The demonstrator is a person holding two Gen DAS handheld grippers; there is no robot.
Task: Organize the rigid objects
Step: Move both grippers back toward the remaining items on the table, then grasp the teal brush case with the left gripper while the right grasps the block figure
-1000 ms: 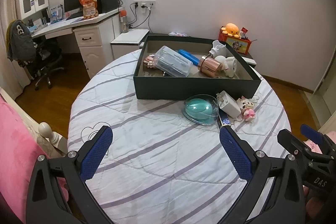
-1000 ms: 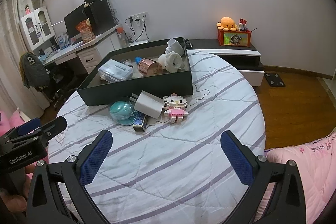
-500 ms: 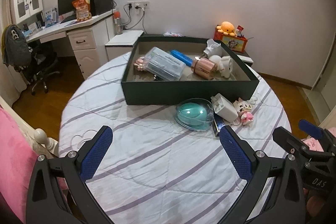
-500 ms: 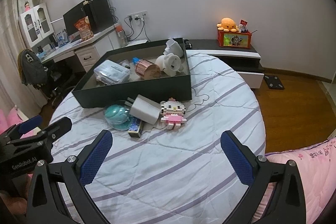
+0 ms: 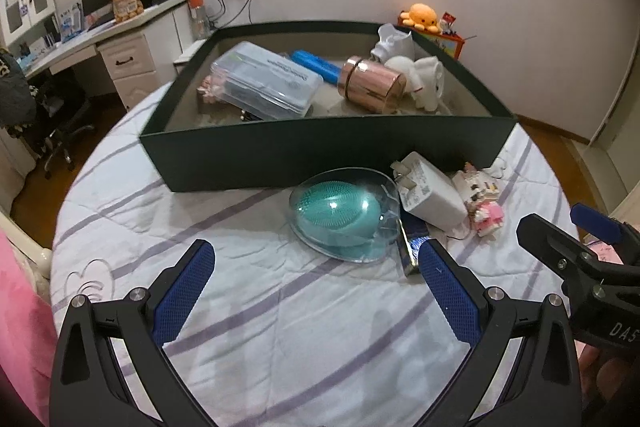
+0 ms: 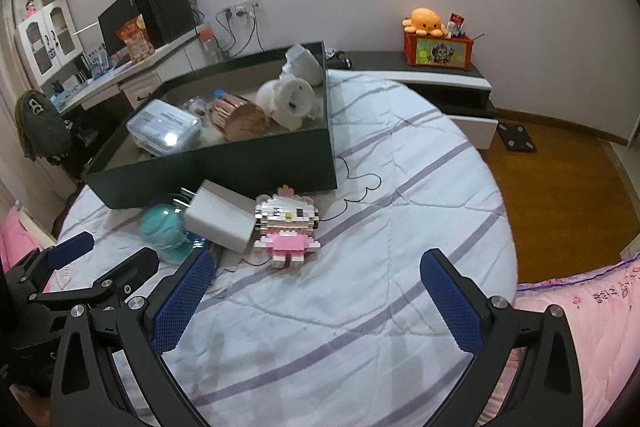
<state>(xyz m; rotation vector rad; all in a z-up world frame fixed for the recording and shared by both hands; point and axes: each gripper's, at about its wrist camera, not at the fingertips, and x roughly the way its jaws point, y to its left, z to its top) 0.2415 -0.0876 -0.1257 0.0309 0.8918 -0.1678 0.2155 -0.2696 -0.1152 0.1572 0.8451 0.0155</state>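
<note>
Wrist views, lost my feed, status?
Left tongs open, empty. Right tongs open, empty. Teal brush case, white charger, block cat figure outside the dark box. Nothing blocking.

dark flat item [image 5: 409, 247] half under charger [image 5: 430, 195]

Bare quilt [image 5: 320, 327] before cluttered box [image 5: 320, 151]

Dim indoor light, glare at the upper left, strong fisheye bending and dark vignetted corners.
</note>
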